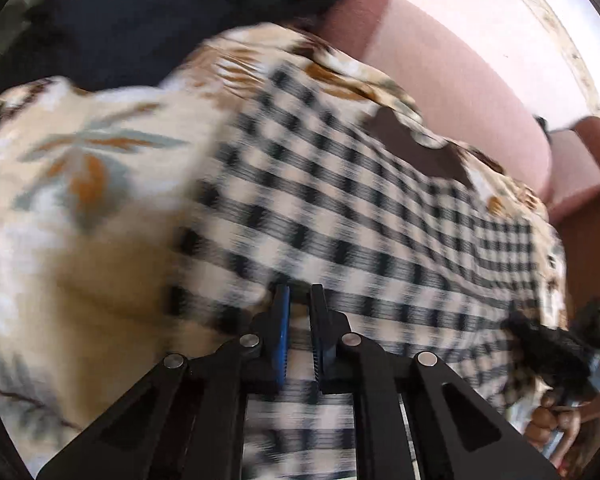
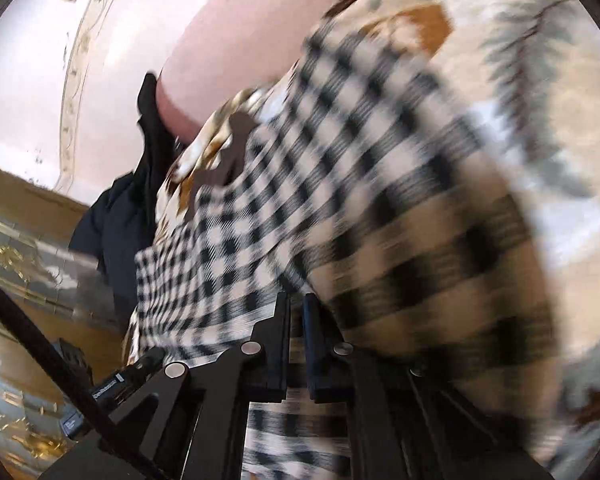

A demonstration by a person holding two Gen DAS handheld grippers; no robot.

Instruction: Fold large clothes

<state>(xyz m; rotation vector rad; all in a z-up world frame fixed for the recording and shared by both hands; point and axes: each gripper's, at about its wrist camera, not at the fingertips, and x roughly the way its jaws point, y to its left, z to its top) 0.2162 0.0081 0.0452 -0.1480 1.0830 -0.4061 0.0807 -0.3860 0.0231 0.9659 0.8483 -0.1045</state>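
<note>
A large cloth checked in black and cream (image 1: pixel 340 184) lies spread over a cream bedspread printed with flowers (image 1: pixel 80 160). In the left wrist view my left gripper (image 1: pixel 299 292) sits at the cloth's near edge, its jaws drawn close together with a fold of the checked fabric pinched between them. In the right wrist view the same checked cloth (image 2: pixel 300 168) runs away from my right gripper (image 2: pixel 297 300), whose jaws are shut on another part of its edge. Both views are blurred by motion. A person's hand (image 1: pixel 548 420) shows at the far right of the left wrist view.
Dark navy and black clothes (image 1: pixel 140 12) are heaped at the far side of the bedspread (image 2: pixel 520 40) and hang over its end (image 2: pixel 116 232). A pink padded headboard (image 1: pixel 440 72) borders the bed. Gold-patterned furniture (image 2: pixel 12 264) and a black cable (image 2: pixel 40 344) lie at lower left.
</note>
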